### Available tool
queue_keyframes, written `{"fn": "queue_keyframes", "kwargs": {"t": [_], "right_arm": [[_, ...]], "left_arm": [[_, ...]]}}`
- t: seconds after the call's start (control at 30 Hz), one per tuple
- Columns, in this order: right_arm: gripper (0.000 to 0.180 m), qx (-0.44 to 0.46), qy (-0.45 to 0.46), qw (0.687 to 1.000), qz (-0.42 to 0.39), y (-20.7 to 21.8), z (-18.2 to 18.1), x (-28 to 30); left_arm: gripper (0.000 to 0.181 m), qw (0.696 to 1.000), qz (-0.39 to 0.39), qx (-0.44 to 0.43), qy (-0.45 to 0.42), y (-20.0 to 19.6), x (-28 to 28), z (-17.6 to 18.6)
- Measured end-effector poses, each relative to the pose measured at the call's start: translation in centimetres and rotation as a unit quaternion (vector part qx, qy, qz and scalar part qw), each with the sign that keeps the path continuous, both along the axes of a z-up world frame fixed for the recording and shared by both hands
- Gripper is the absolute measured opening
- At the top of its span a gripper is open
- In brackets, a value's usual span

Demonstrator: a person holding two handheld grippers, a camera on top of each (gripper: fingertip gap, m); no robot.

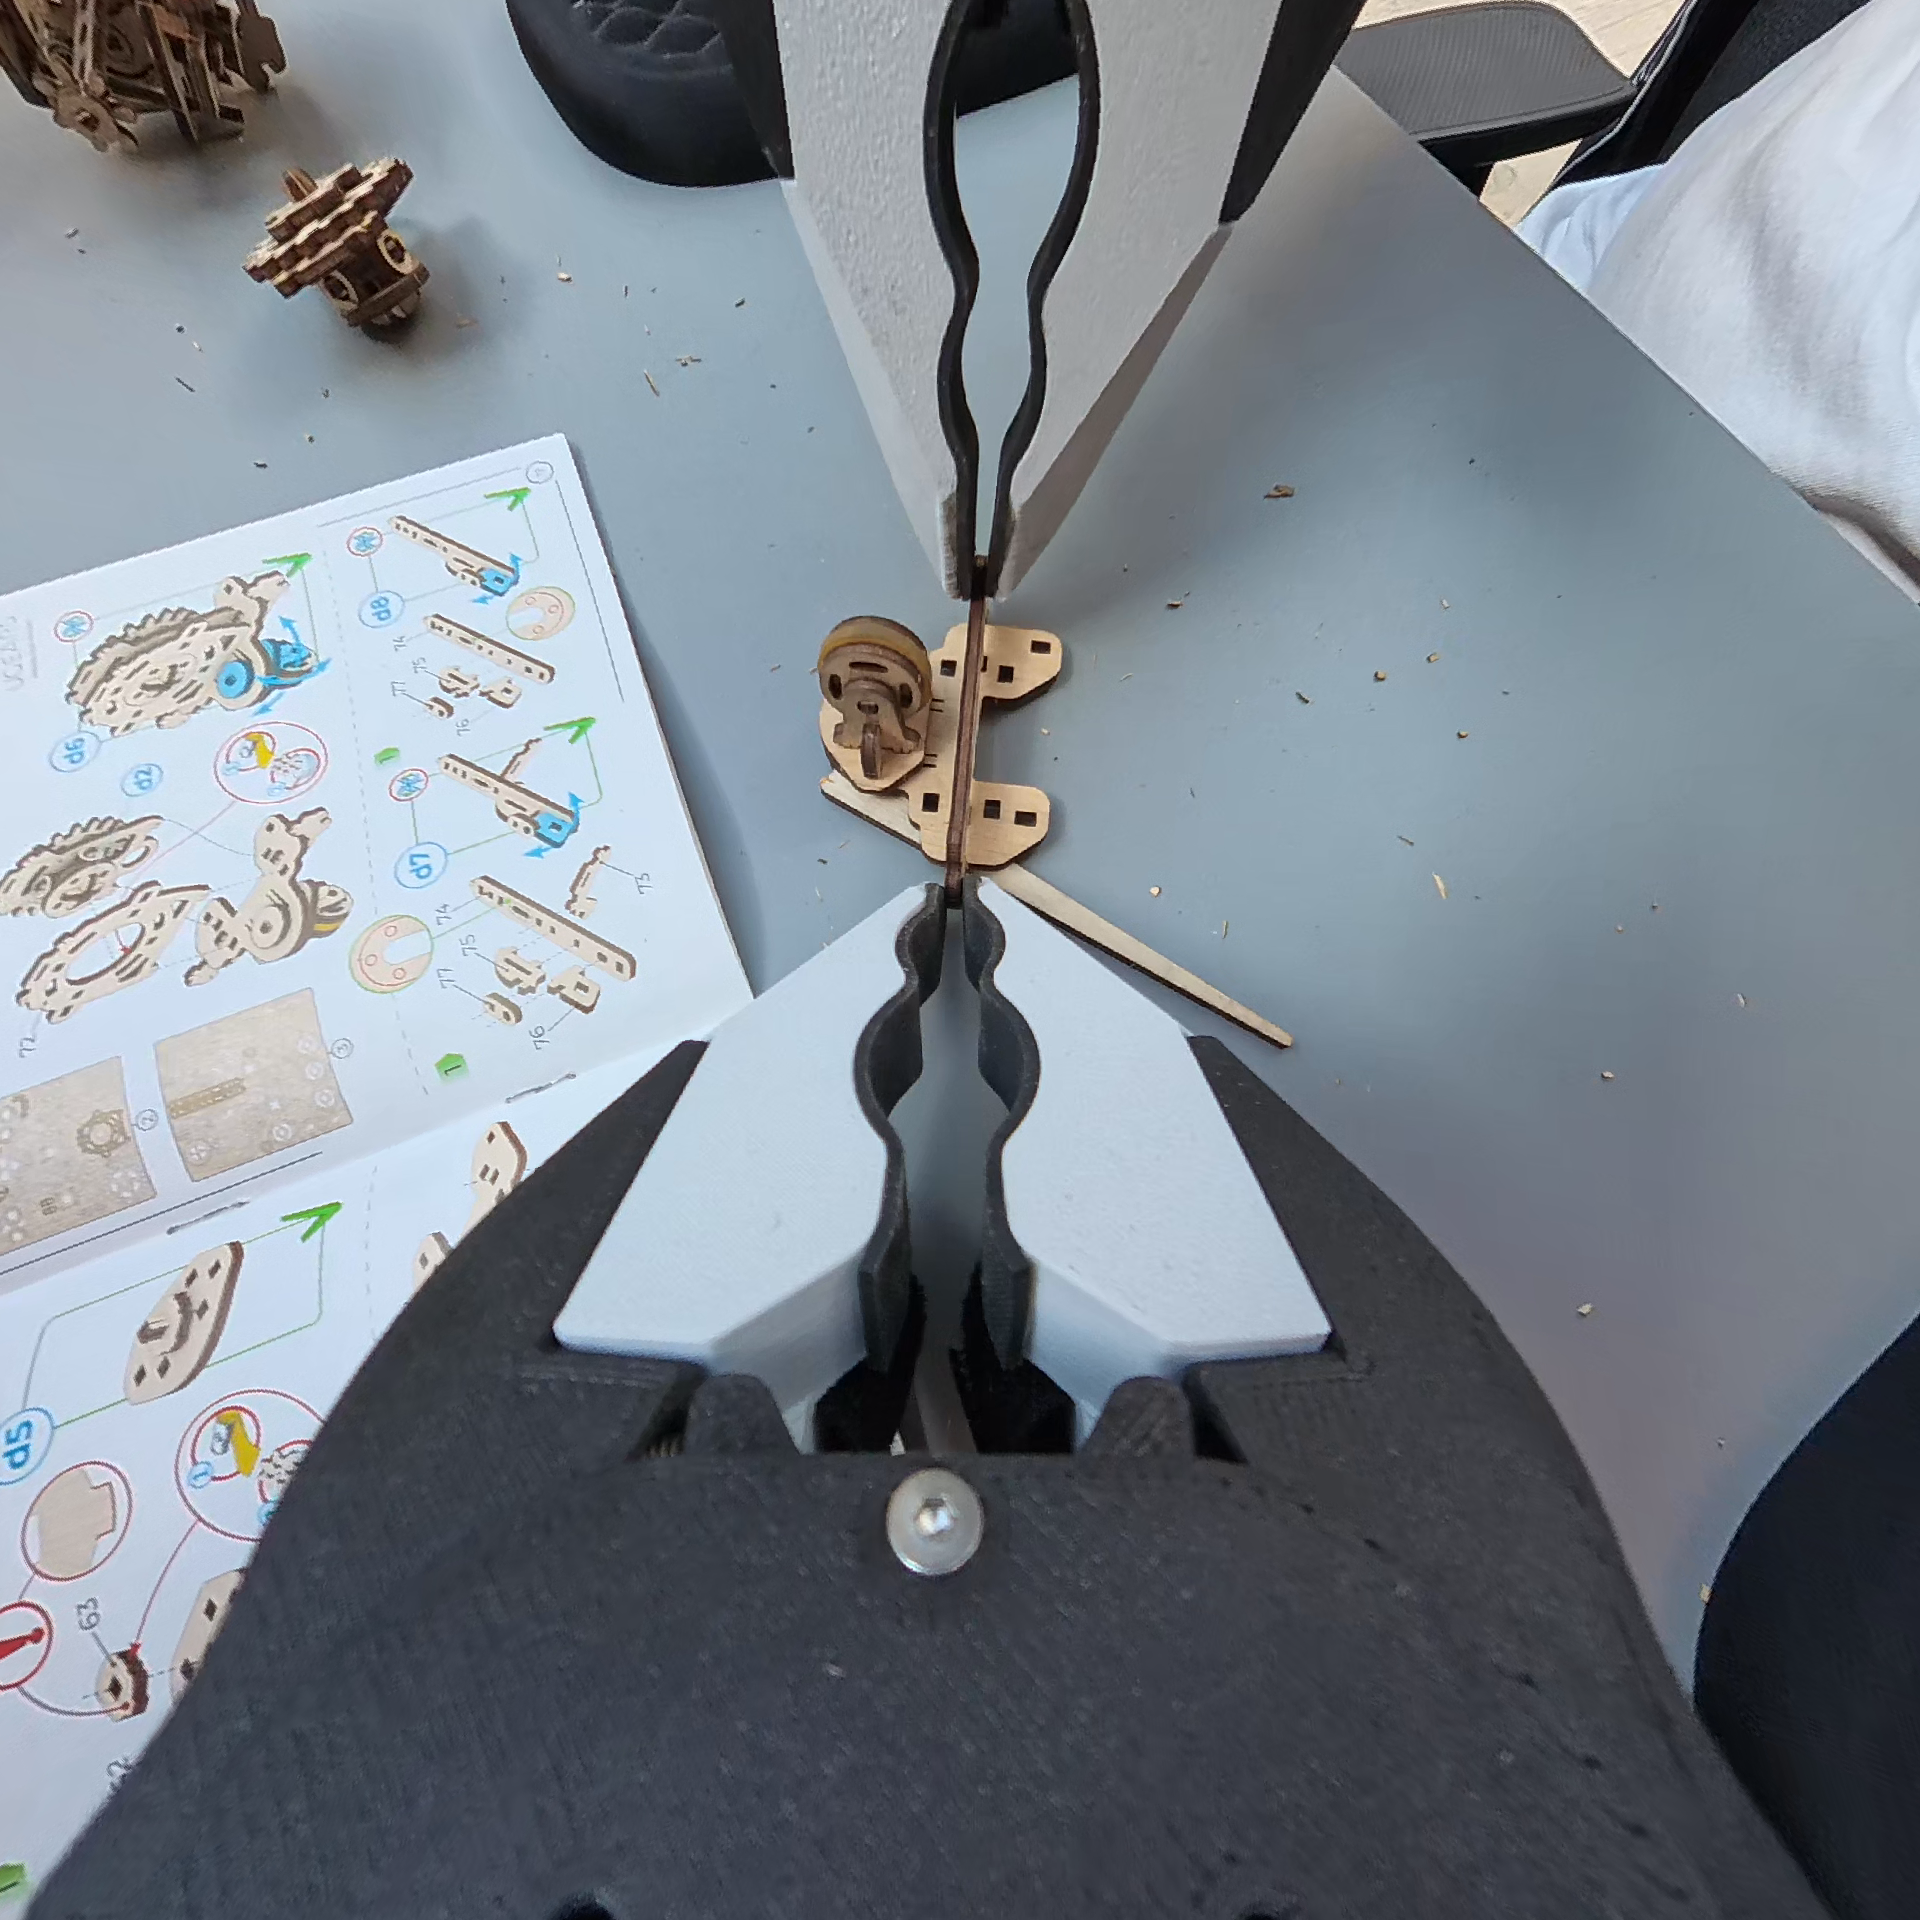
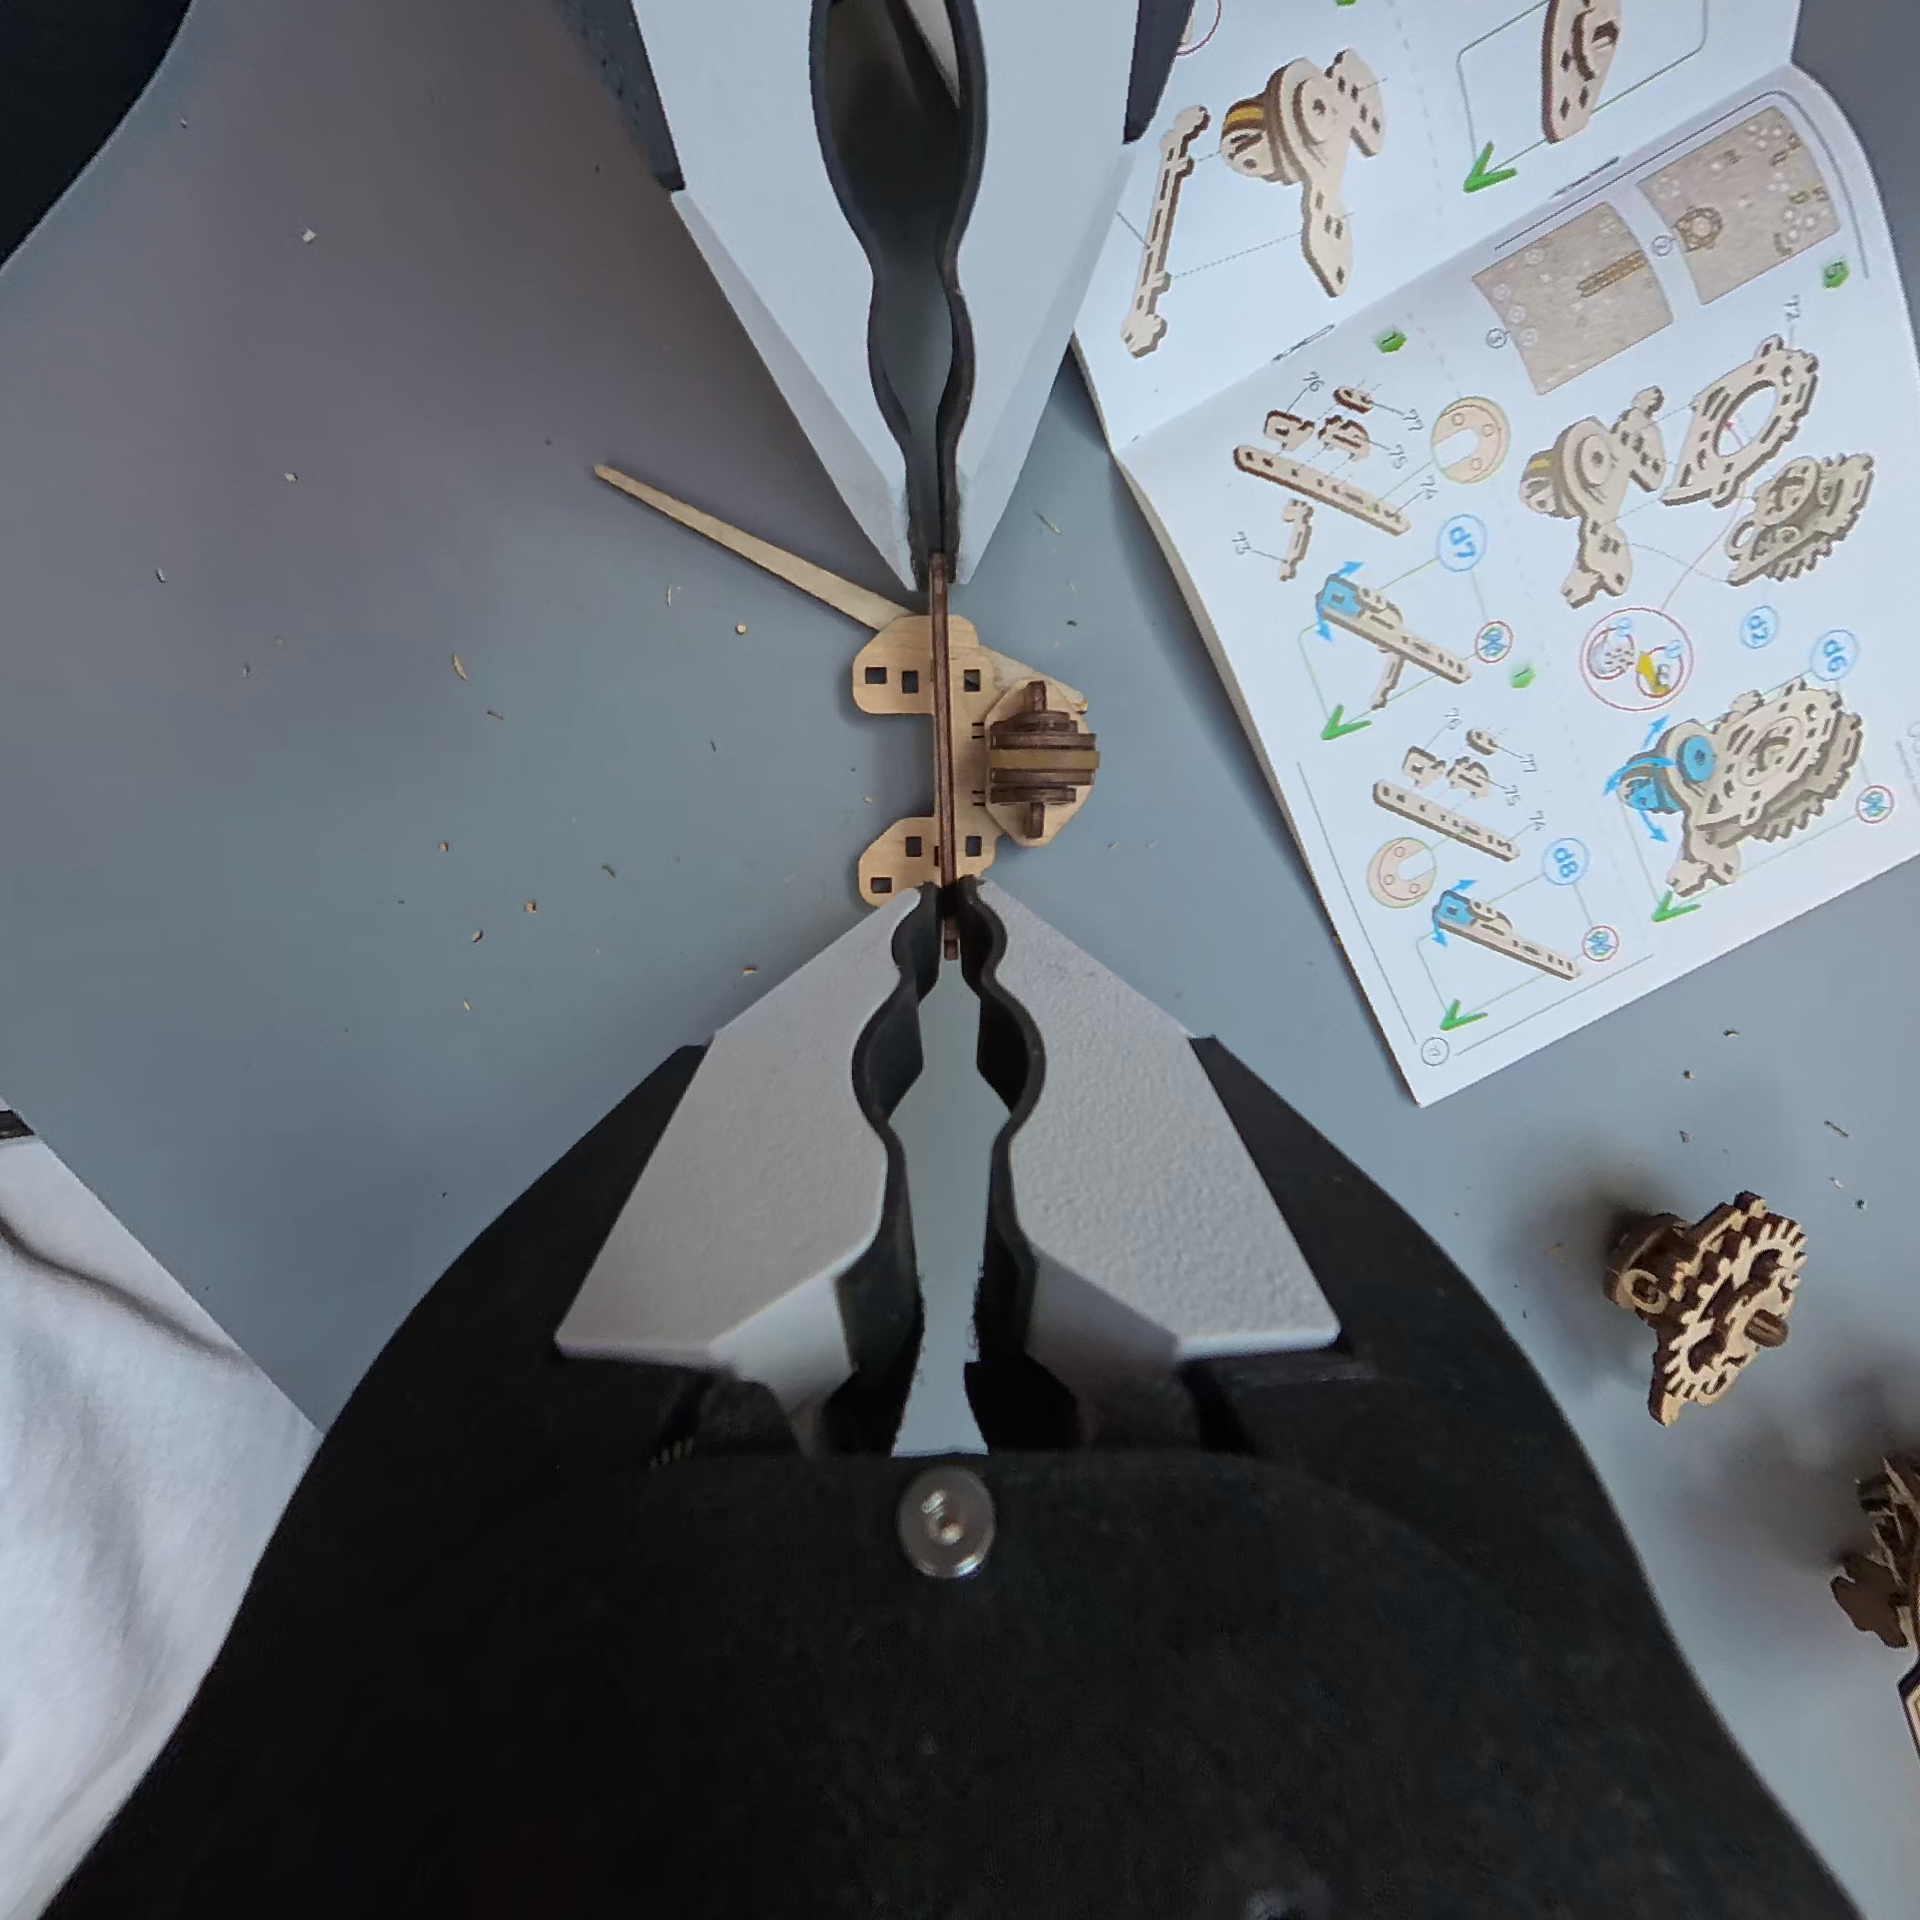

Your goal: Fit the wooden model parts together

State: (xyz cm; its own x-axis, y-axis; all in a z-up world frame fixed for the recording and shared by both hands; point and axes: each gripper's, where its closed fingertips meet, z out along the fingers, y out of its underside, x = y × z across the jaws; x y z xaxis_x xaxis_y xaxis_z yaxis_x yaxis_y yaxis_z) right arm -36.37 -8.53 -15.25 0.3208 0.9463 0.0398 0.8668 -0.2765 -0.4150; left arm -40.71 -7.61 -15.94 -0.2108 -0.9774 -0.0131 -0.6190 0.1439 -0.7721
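A thin wooden strip (image 1: 966, 727) stands on edge across a flat pale wooden plate (image 1: 1003, 821) with square slots, lying on the grey table. A small round wooden wheel part (image 1: 871, 681) stands on the plate, left of the strip. My left gripper (image 1: 954, 896) is shut on the strip's near end. My right gripper (image 1: 980, 582) comes from the opposite side and is shut on its far end. In the right wrist view my right gripper (image 2: 948, 902) pinches the strip (image 2: 940, 748) over the plate (image 2: 899, 675), the wheel part (image 2: 1039, 761) is right of it, and my left gripper (image 2: 935, 561) faces it.
An open instruction booklet (image 1: 312, 831) lies left of the parts; it also shows in the right wrist view (image 2: 1558, 520). A thin wooden stick (image 1: 1143, 966) lies under the plate. Two dark assembled gear models (image 1: 338, 249) (image 1: 135, 62) stand at far left. Wood crumbs dot the table. White cloth (image 1: 1766, 312) lies at right. Spacing between my two grippers at the tips: around 6 cm.
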Motion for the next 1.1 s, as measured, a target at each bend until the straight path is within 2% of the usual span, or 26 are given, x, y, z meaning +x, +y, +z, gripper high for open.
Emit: {"fn": "queue_keyframes", "kwargs": {"t": [0.17,0.27,0.43,0.6,0.7,0.8,1.1], "right_arm": [[0.002,-0.005,0.0,1.0,-0.002,0.1,0.0,0.0],[0.008,-0.007,-0.009,1.0,0.0,0.1,0.3,-0.1],[0.01,0.021,0.032,0.999,0.028,0.3,2.6,-3.8],[0.007,0.014,-0.018,0.999,0.035,1.1,0.3,-3.8],[0.005,0.0,0.007,0.999,0.035,0.8,0.5,-4.4],[0.0,0.003,-0.009,0.999,0.031,1.2,0.2,-4.1],[0.005,-0.002,-0.027,0.999,0.034,1.2,0.2,-4.1]], "left_arm": [[0.001,1.0,0.002,-0.003,0.002,0.1,-0.1,0.0],[0.001,1.0,0.001,0.0,0.006,0.0,-0.1,-0.2],[0.001,1.0,0.001,0.0,0.005,0.0,-0.1,-0.2],[0.001,1.0,0.001,0.0,0.005,0.0,-0.1,-0.2],[0.001,1.0,0.001,-0.002,0.006,0.0,-0.1,-0.2],[0.001,1.0,0.001,-0.002,0.006,0.0,-0.1,-0.2],[0.001,1.0,0.001,-0.002,0.006,0.0,-0.1,-0.2]]}}
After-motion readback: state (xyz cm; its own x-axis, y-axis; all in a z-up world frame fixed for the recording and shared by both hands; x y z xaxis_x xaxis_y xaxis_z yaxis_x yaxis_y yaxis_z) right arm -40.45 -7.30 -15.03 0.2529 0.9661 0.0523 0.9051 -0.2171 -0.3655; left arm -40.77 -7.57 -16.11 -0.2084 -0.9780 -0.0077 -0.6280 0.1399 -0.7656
